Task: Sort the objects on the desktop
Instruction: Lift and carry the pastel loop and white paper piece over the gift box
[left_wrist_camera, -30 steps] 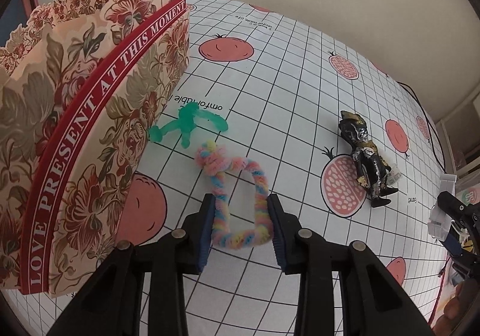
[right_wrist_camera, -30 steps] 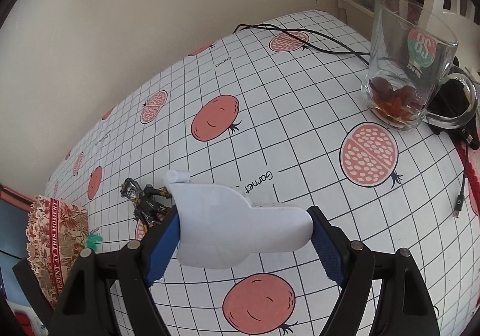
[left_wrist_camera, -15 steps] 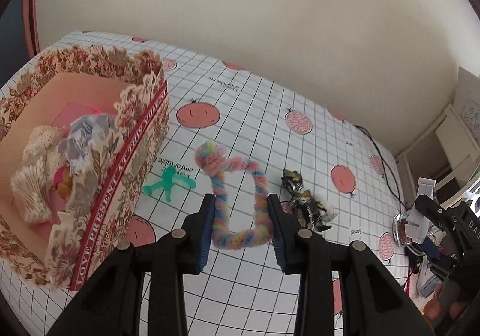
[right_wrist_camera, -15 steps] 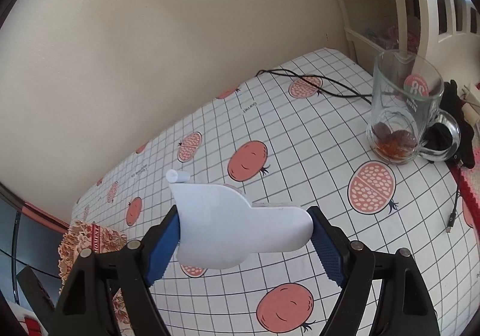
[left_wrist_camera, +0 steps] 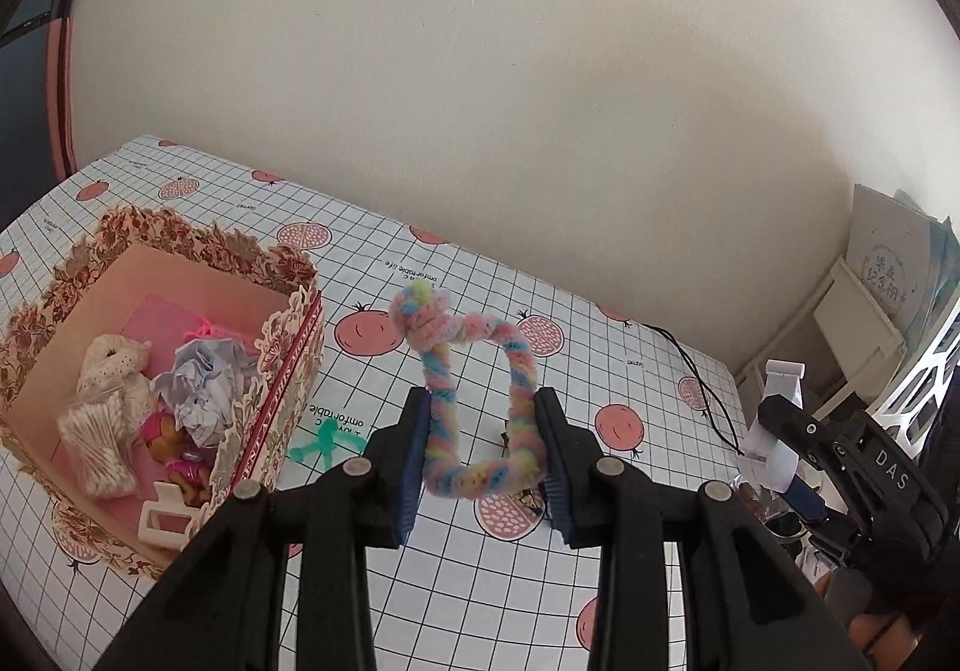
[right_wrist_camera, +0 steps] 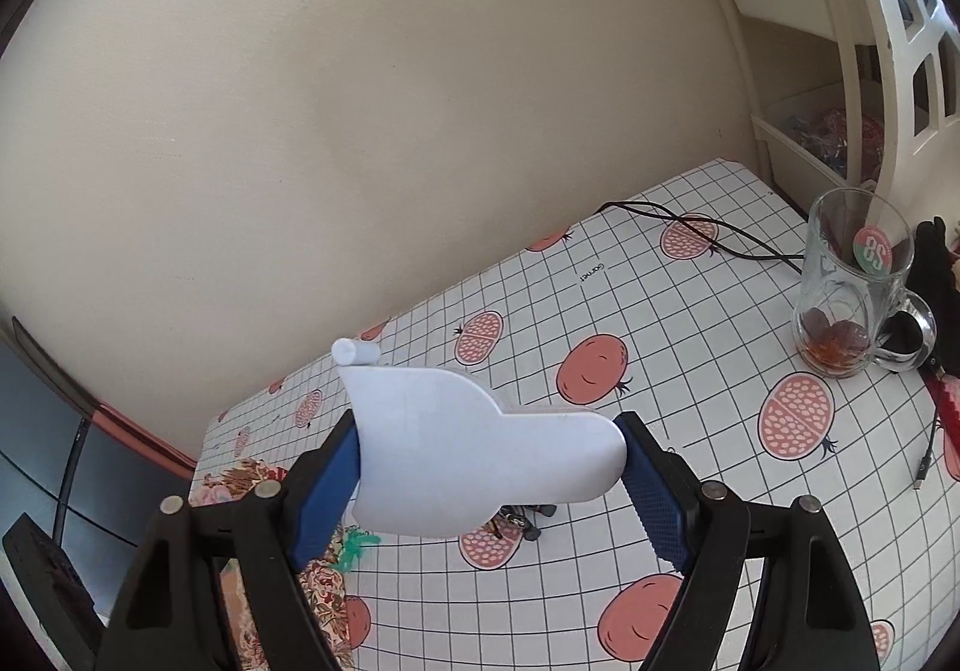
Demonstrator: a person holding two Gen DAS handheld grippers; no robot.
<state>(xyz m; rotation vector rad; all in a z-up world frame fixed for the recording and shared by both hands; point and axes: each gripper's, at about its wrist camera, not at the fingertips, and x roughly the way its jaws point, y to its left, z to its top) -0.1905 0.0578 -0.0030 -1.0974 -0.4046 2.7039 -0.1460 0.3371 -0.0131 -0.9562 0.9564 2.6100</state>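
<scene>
Left wrist view: your left hand-held gripper (left_wrist_camera: pixel 483 446) is clenched on the loop (left_wrist_camera: pixel 474 401), a pastel pipe-cleaner ring held upright between the pads, its twisted knot at the far end. The box (left_wrist_camera: pixel 288 371) stands on the table (left_wrist_camera: pixel 600 581) below and to the left of the loop, its open top facing up with several items already inside. The loop's long axis runs away from you, roughly along the box's near-right wall. Judged from here, the drop calls for a shift to the left.

Right wrist view: your right hand-held gripper (right_wrist_camera: pixel 489 482) grasps a flat white piece (right_wrist_camera: pixel 474 455) broadside, pads on its two ends. The box edge (right_wrist_camera: pixel 252 482) shows low at left, farther from this hand. The left hand is the nearer one.
</scene>
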